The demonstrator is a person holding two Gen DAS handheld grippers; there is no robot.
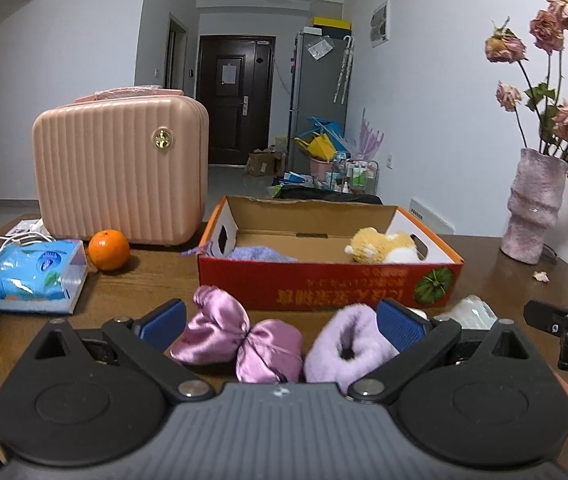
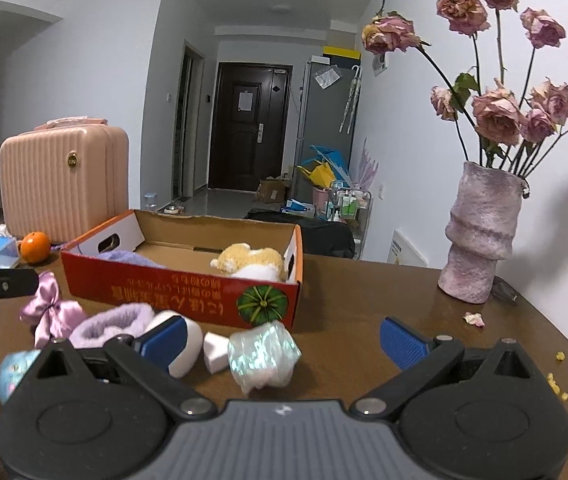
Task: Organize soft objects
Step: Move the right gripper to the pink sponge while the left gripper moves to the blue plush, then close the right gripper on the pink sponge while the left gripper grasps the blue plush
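Observation:
My left gripper (image 1: 282, 322) is open low over the table, its blue pads either side of a pink satin bow (image 1: 236, 340) and a lilac fluffy piece (image 1: 348, 344). Behind them stands a red cardboard box (image 1: 324, 284) holding a yellow-and-white plush toy (image 1: 384, 246) and a lilac cloth (image 1: 260, 254). My right gripper (image 2: 284, 340) is open too, with an iridescent wrapped bundle (image 2: 262, 354) just left of centre between its pads. A white rounded soft object (image 2: 188, 344) lies behind its left pad. The box (image 2: 188, 288) is straight ahead of it.
A pink ribbed case (image 1: 120, 168), an orange (image 1: 109, 250) and a blue tissue pack (image 1: 34, 280) stand at the left. A pink vase of dried roses (image 2: 480, 236) stands at the right, near petals, crumbs and the table's curved edge. A blue patterned item (image 2: 16, 368) lies at the near left.

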